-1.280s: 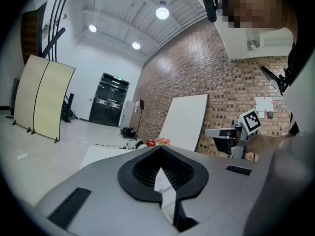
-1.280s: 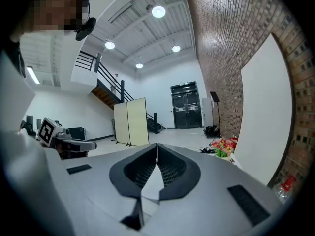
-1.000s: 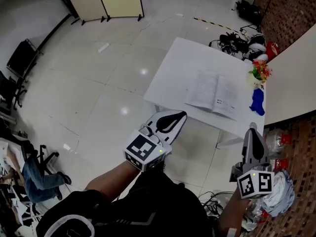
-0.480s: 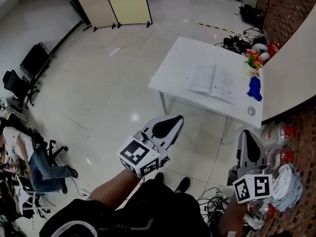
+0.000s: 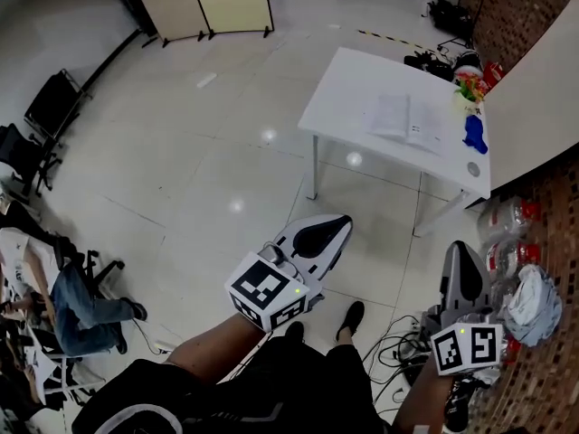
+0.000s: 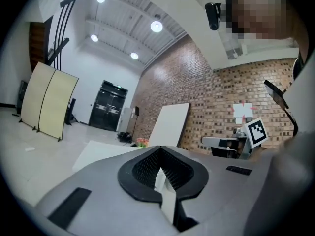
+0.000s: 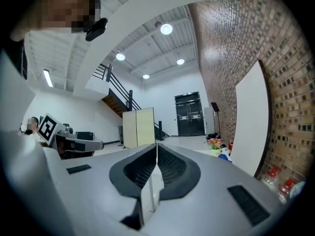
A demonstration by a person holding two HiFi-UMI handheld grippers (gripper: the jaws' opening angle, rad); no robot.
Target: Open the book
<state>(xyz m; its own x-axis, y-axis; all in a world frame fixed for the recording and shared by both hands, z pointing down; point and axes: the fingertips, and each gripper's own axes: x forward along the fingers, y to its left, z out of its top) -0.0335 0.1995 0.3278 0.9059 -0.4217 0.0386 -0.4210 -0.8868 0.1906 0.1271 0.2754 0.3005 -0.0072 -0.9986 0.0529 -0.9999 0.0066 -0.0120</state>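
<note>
- I hold the left claw (image 5: 340, 225) at lower centre of the head view, above the glossy tiled floor (image 5: 181, 170). Its jaws are pressed together with nothing between them.
- The right claw (image 5: 460, 248) sits at lower right of the same view, also closed and empty. In its own view the jaws meet in one thin line.
- Both claws point level across the room, and each marker cube shows at the edge of the other claw's view.
- The book (image 5: 407, 120) lies already open, pages up, on the white table (image 5: 342, 84) at upper right of the head view. It is well apart from both claws.
- Just beyond the book, on the table's far right end, stand a bunch of flowers (image 5: 469, 85) and a blue object (image 5: 474, 134). A small round thing (image 5: 471, 168) lies near the table's corner.
- A folding screen (image 5: 204, 3) stands at top centre of the head view.
- A person (image 5: 77, 301) sits on the floor at the left edge of the head view.
- Clear bottles (image 5: 507, 238) lie by the brick wall (image 5: 520, 16) at right.
</note>
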